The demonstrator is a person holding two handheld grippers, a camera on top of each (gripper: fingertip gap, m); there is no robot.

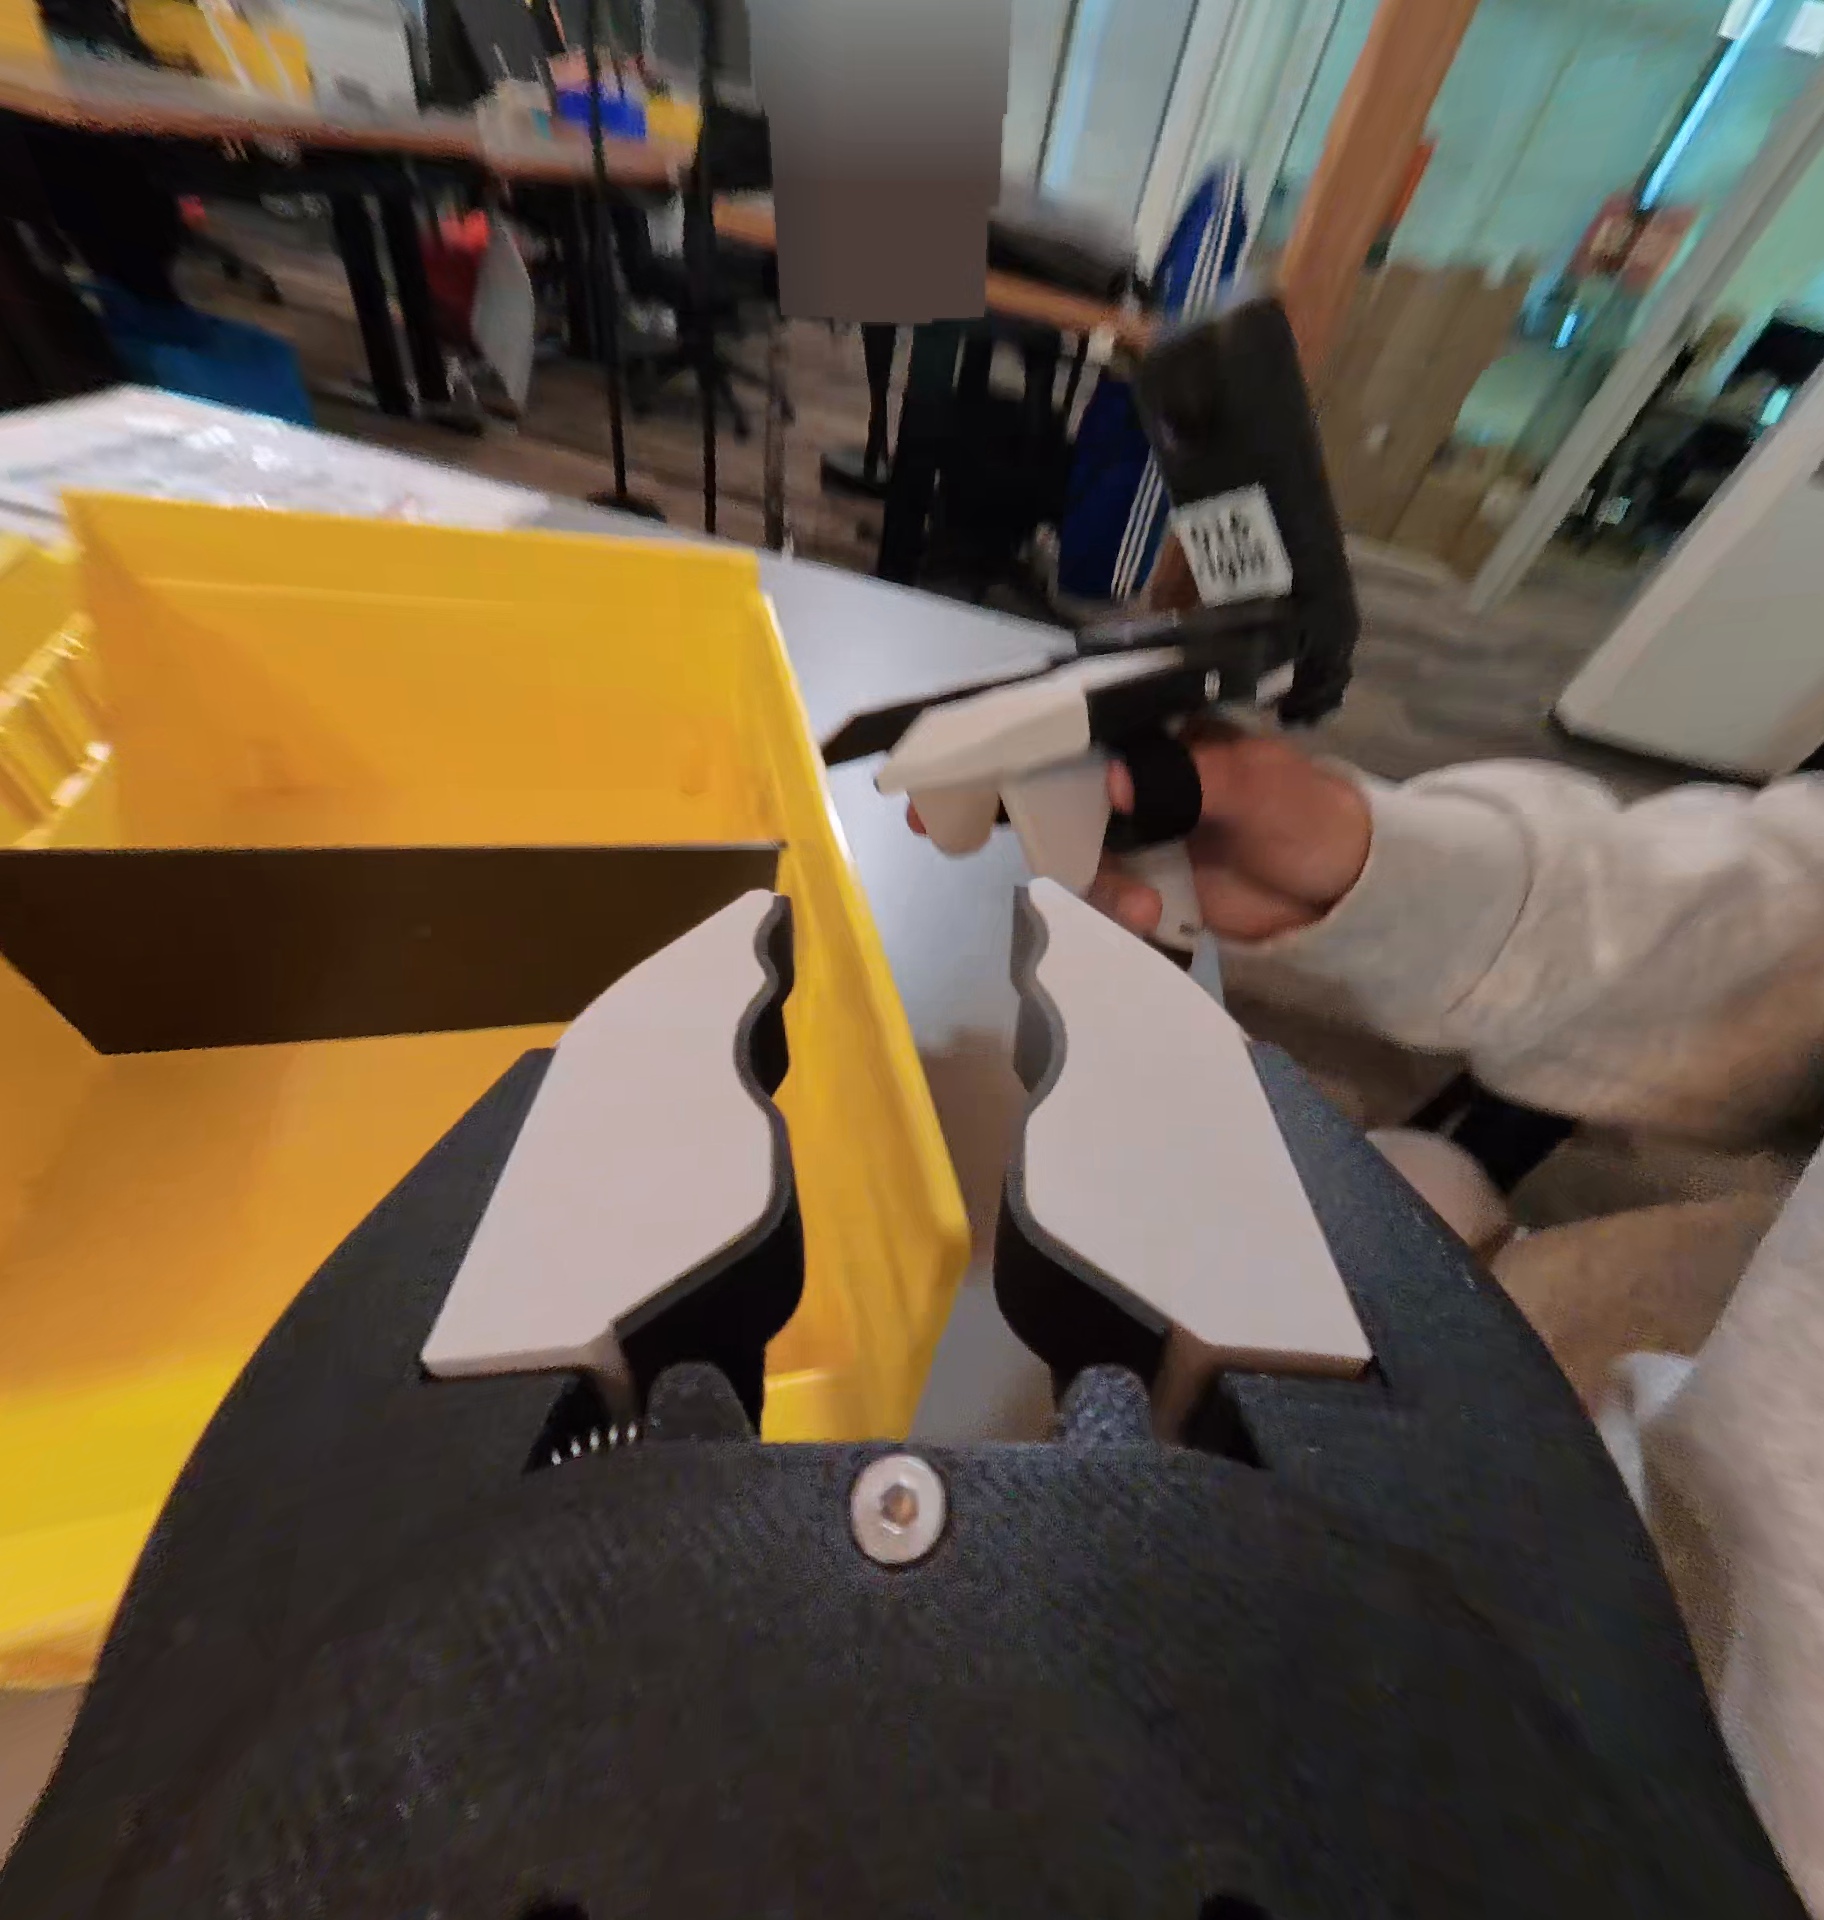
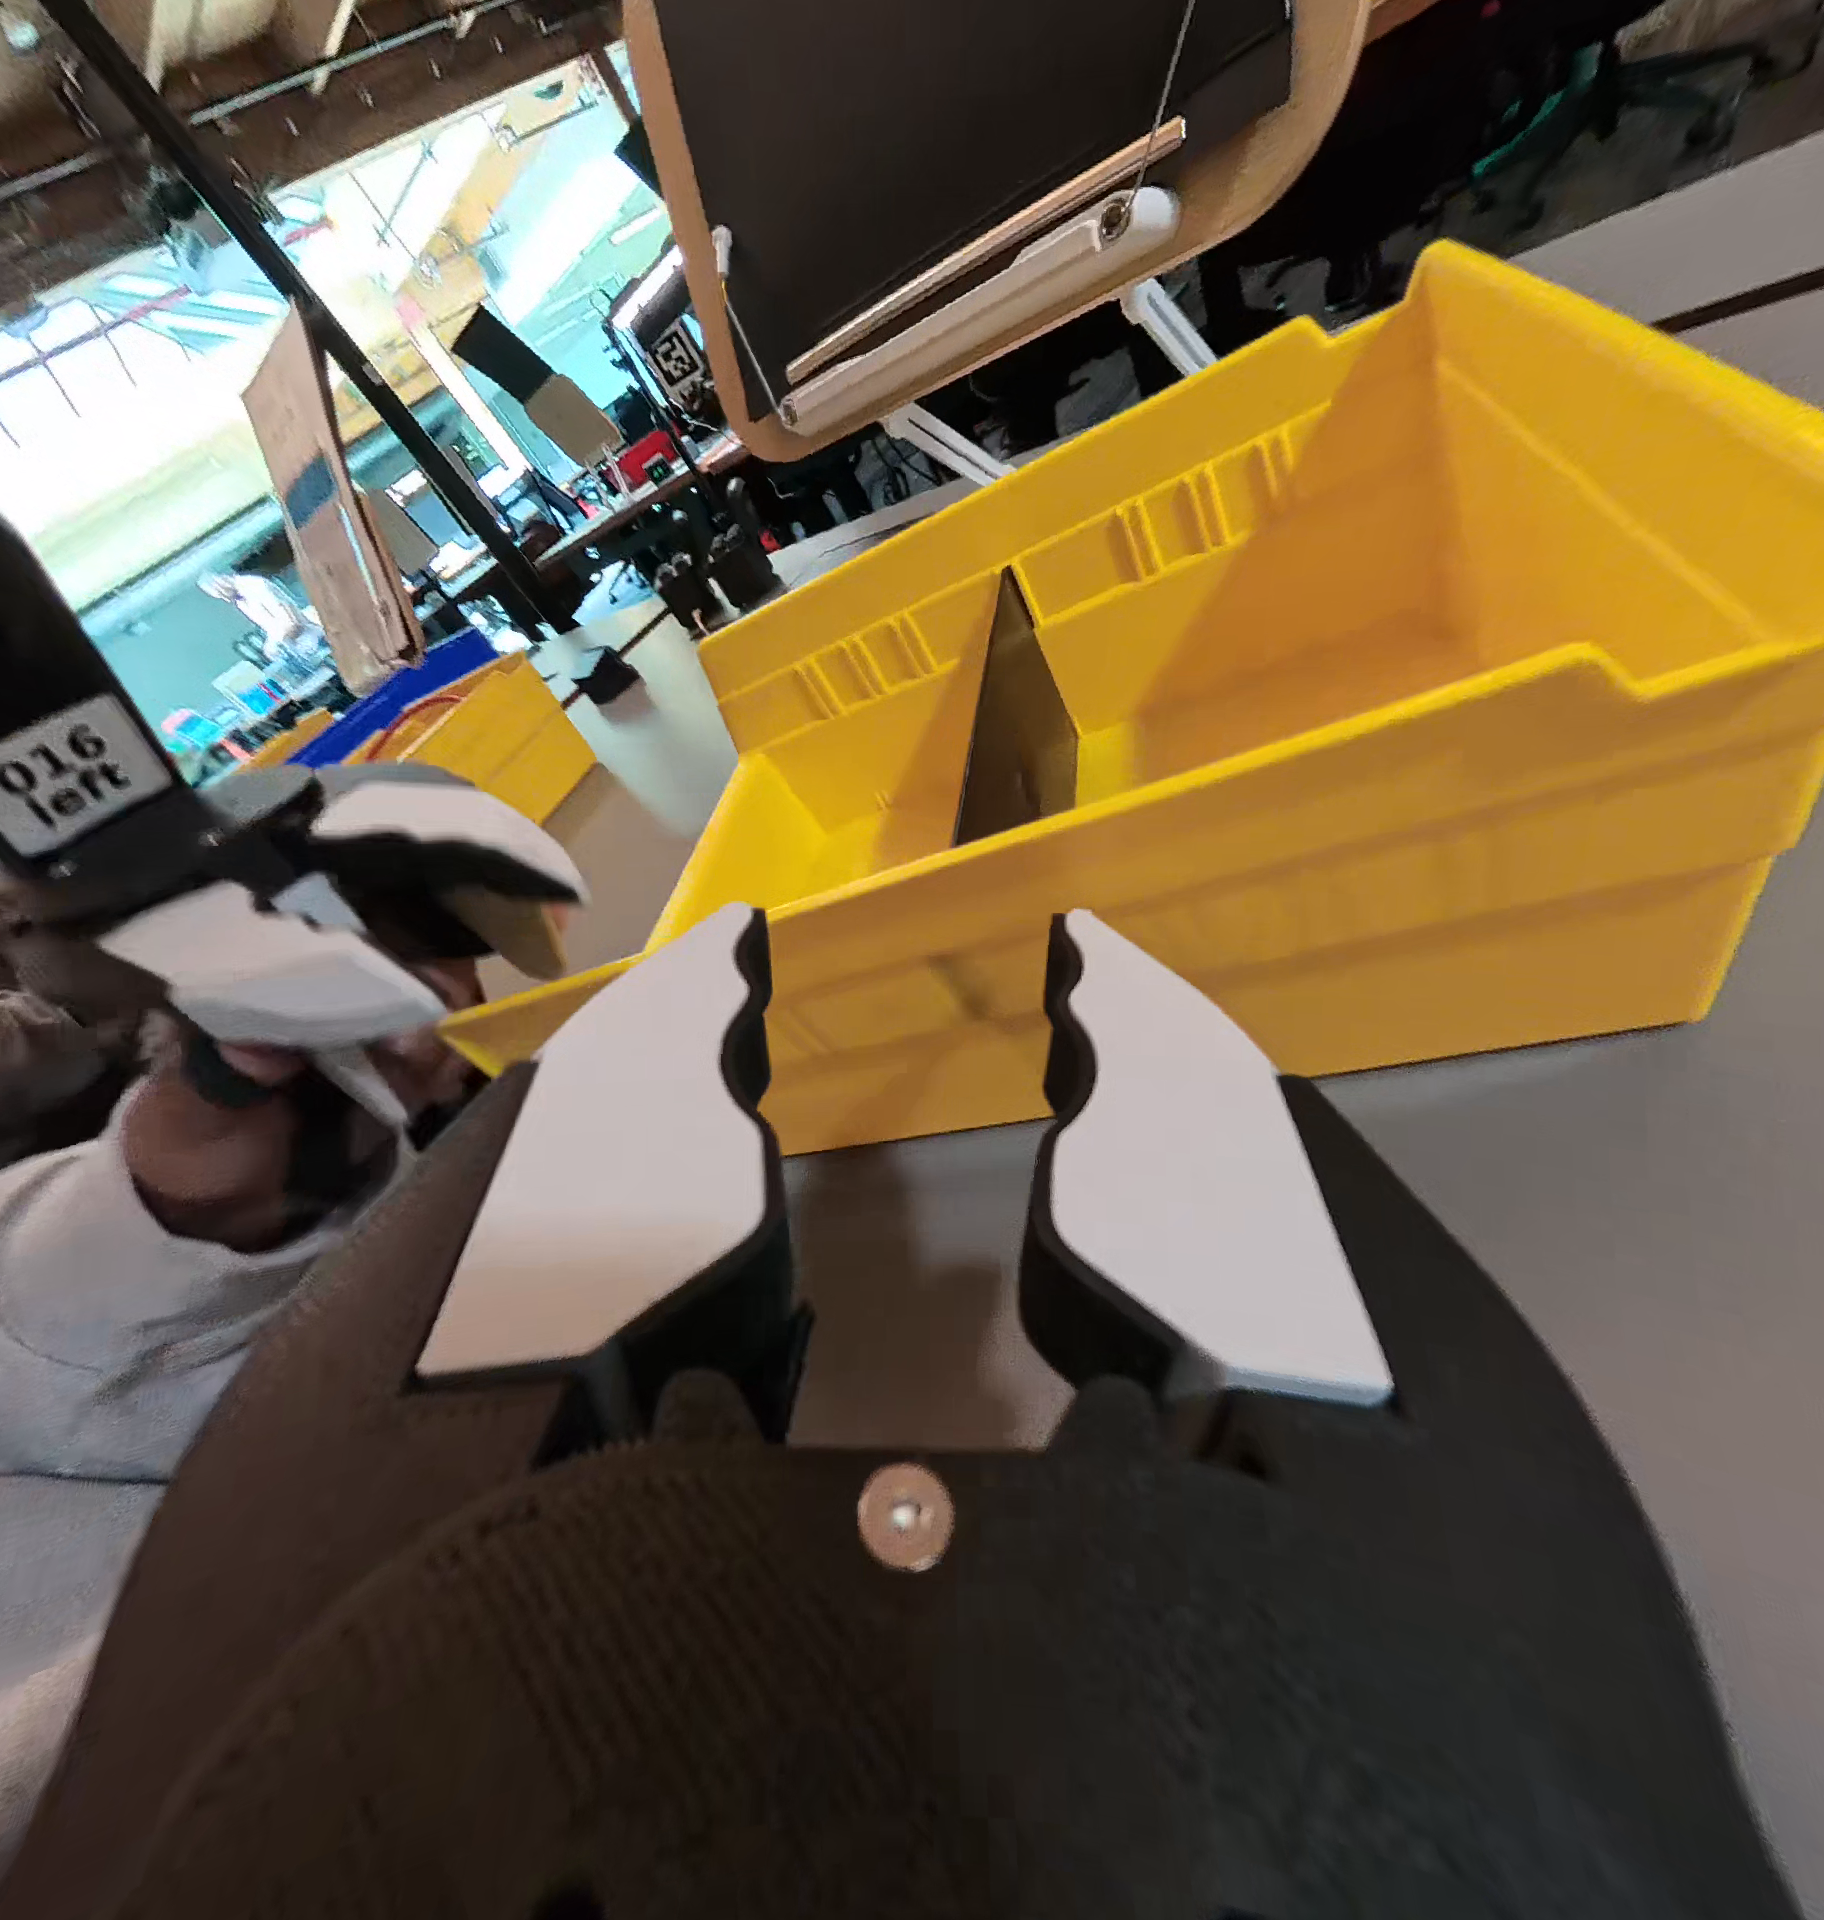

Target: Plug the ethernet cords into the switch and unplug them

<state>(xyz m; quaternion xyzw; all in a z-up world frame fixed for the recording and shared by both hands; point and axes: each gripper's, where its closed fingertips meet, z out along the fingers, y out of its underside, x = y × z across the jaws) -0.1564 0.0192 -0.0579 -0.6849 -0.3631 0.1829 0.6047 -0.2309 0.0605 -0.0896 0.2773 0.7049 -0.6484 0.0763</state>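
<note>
Nearest the lens in the left wrist view, the left gripper [image 1: 900, 914] is seen with its two white fingers [image 1: 659, 1143] spread apart and nothing held between them. Just beyond its tips, a yellow bin [image 1: 877, 1039] is found, its right wall passing under the left finger; a black divider [image 1: 368, 935] is set across the inside of the bin. Grey table [image 1: 887, 644] is visible past the bin's far corner. To the right, the right gripper [image 1: 866, 758] is held in a hand [image 1: 1261, 842] with a pale sleeve [image 1: 1614, 935], near the bin's right side but clear of it.

In the right wrist view, the right gripper [image 2: 906, 925] is likewise shown with its fingers parted and empty, held over bare table [image 2: 1510, 1247]. The bin [image 2: 1303, 935] lies just ahead of its tips, and the divider [image 2: 1022, 748] is seen edge-on, splitting the bin into two compartments; what can be seen of them appears bare. At the left, the left gripper [image 2: 534, 914] is held at the bin's near corner. Farther back, a second yellow bin [image 2: 513, 727] and a dark panel in a wooden frame [image 2: 991, 156] are seen.

No switch or ethernet cord can be made out in either view.
</note>
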